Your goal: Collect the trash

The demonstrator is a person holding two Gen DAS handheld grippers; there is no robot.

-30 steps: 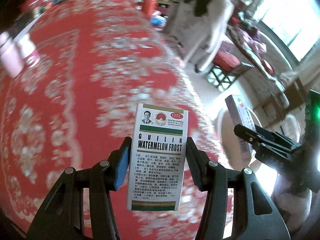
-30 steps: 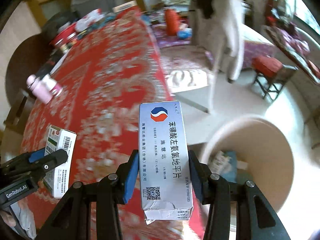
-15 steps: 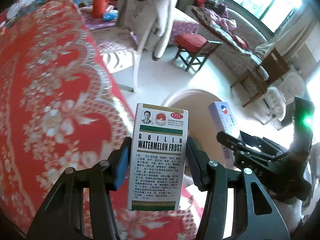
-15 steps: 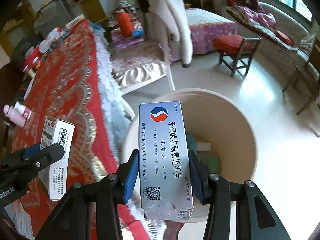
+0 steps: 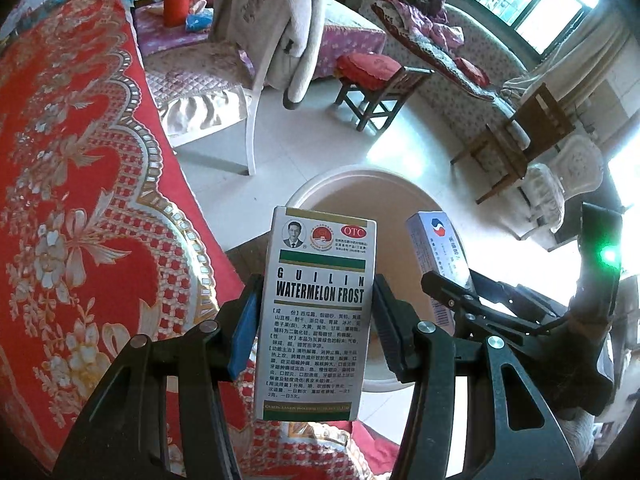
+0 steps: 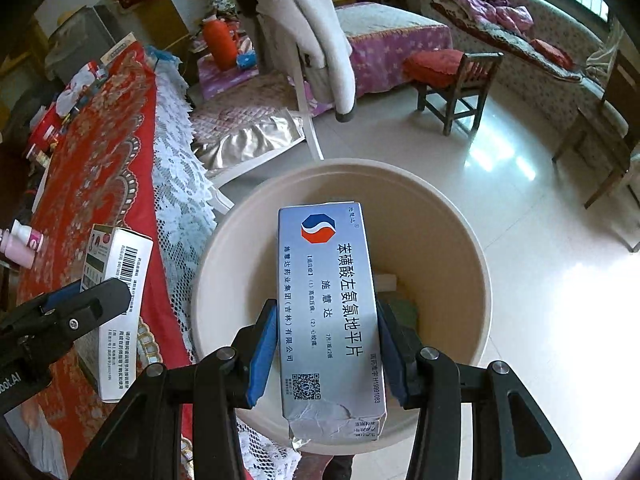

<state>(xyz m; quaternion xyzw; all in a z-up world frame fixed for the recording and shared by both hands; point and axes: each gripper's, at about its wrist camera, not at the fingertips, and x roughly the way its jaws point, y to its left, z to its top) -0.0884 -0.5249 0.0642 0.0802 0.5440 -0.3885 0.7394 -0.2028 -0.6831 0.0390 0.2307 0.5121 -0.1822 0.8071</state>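
Note:
My left gripper (image 5: 314,316) is shut on a silver Watermelon Frost medicine box (image 5: 320,304), held upright beside the red table's edge, near the rim of a beige round bin (image 5: 352,178). My right gripper (image 6: 326,340) is shut on a silver-blue medicine box (image 6: 328,304), held over the open bin (image 6: 444,220). The bin holds a few pieces of trash (image 6: 404,308). The right gripper's box also shows in the left wrist view (image 5: 438,256); the left gripper's box shows in the right wrist view (image 6: 118,288).
A table with a red patterned cloth (image 5: 72,184) and white lace edge (image 6: 180,184) stands left of the bin. A white chair with a coat (image 6: 304,28), a wooden stool with red cushion (image 6: 448,68), a bed and a sofa stand beyond. Pink bottles (image 6: 20,242) sit on the table.
Both grippers have swung right, off the table toward the bin. The right box now hangs over the bin's opening; the left box has reached the table's edge. Both grips are unchanged.

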